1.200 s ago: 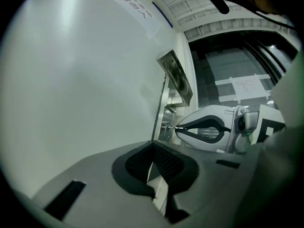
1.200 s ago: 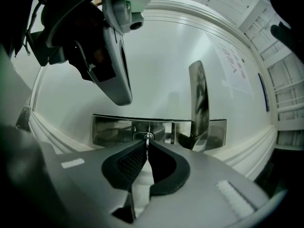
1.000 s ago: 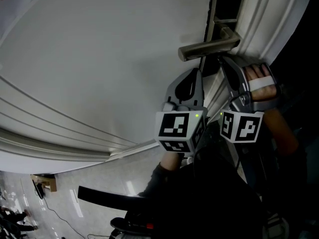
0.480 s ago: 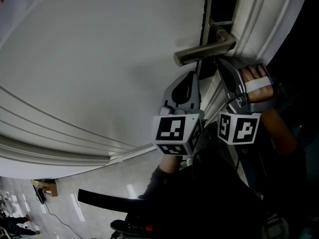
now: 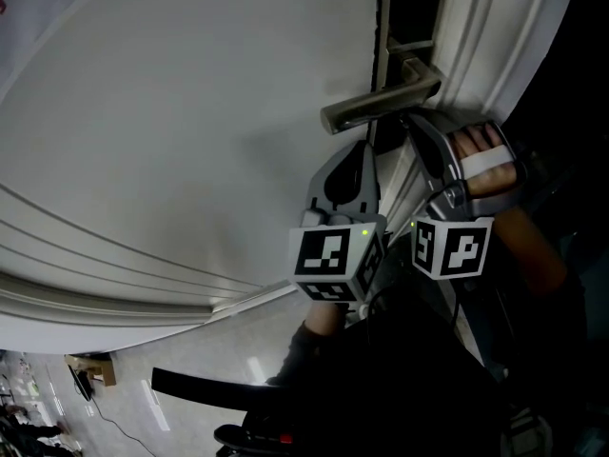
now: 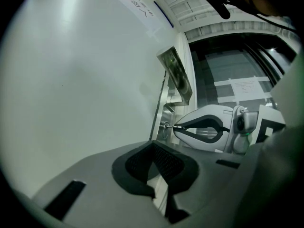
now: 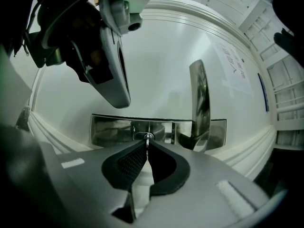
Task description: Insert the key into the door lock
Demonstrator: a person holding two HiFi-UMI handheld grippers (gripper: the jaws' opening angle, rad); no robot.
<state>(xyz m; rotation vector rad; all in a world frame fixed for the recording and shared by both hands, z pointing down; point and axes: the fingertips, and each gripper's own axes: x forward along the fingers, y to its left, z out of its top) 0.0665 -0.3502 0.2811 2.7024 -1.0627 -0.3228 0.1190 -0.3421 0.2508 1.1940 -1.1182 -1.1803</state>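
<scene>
Pinching key (image 7: 147, 139), mostly hidden, at lock (image 7: 137, 136): right tool (image 7: 146, 148); left tool (image 6: 153, 145): pressed together

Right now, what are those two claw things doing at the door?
A person is working at a white door with a claw in each hand. The right claw is shut on a small key and holds its tip at the keyhole in the metal plate, near the door handle. How far in the key is cannot be told. The left claw is shut on nothing and hangs close by.
</scene>
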